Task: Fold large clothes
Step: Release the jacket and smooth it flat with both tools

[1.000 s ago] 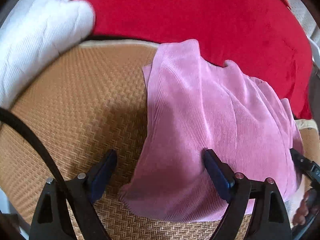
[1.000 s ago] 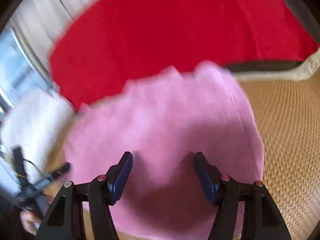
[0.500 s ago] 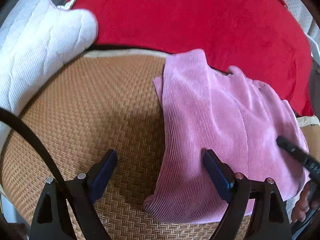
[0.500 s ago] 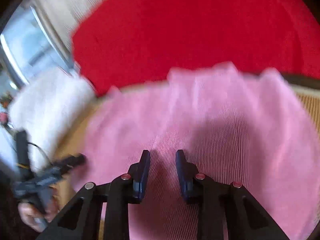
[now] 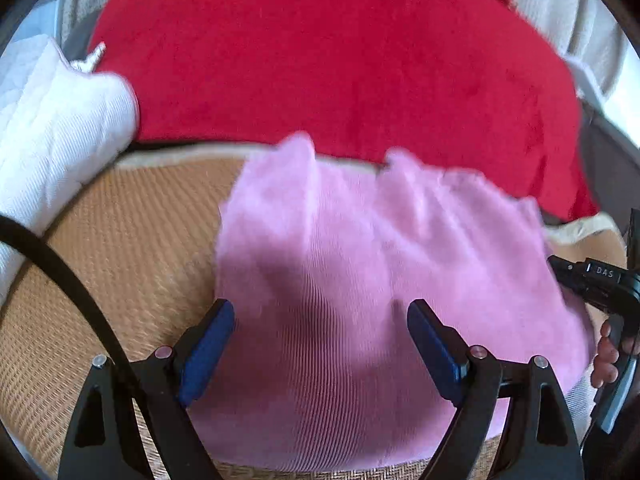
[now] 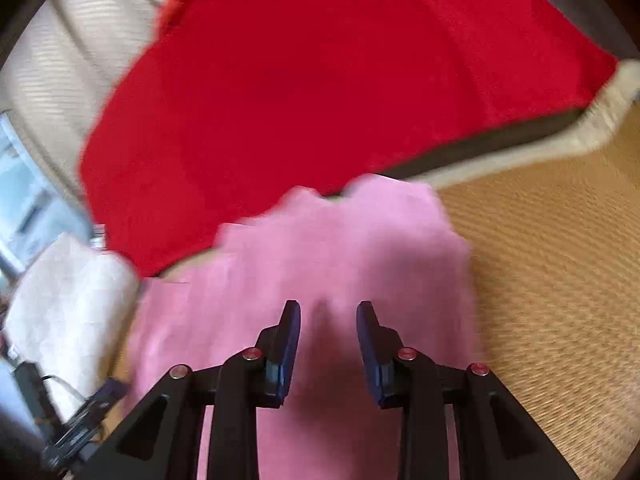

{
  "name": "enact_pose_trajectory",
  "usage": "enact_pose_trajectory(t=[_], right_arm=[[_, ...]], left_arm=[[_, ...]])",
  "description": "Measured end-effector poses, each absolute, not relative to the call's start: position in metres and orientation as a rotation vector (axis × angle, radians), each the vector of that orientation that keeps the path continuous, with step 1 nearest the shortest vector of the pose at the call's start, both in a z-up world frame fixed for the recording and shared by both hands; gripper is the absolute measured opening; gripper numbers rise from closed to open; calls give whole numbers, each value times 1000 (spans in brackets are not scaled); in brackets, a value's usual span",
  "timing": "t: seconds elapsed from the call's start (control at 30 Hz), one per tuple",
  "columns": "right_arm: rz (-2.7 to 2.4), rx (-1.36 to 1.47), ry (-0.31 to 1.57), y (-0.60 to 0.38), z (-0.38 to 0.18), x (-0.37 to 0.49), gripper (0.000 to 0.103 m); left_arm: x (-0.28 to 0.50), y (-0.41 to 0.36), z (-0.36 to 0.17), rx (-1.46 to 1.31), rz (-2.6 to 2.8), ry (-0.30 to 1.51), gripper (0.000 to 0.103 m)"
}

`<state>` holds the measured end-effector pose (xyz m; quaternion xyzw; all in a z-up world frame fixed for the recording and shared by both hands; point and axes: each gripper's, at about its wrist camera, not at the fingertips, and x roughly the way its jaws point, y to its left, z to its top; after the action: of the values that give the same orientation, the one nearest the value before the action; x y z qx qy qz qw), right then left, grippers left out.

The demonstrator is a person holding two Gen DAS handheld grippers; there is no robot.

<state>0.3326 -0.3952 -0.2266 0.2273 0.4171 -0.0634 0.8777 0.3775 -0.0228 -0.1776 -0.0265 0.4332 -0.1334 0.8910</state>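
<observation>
A pink ribbed garment (image 5: 360,280) lies folded on a woven straw mat (image 5: 132,240); it also shows in the right wrist view (image 6: 320,260). My left gripper (image 5: 320,332) is wide open just above the garment's near part, holding nothing. My right gripper (image 6: 328,328) hovers over the garment with its jaws partly open and nothing between them. The right gripper's body shows at the right edge of the left wrist view (image 5: 600,284), beside the garment's right edge. Both views are blurred by motion.
A large red blanket (image 5: 340,60) lies behind the garment, also in the right wrist view (image 6: 340,80). A white quilted pillow (image 5: 52,128) sits at the left. The mat (image 6: 560,260) stretches to the right. A black cable (image 5: 60,268) crosses the lower left.
The left gripper has shifted right, so the garment now sits centred between its fingers. The right gripper's jaws narrowed, then opened a little; its view swung back left.
</observation>
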Motion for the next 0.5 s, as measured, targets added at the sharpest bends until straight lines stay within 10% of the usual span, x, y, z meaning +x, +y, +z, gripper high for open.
enact_pose_trajectory(t=[0.5], right_arm=[[69, 383, 897, -342, -220, 336, 33]], left_arm=[[390, 2, -199, -132, -216, 1013, 89]])
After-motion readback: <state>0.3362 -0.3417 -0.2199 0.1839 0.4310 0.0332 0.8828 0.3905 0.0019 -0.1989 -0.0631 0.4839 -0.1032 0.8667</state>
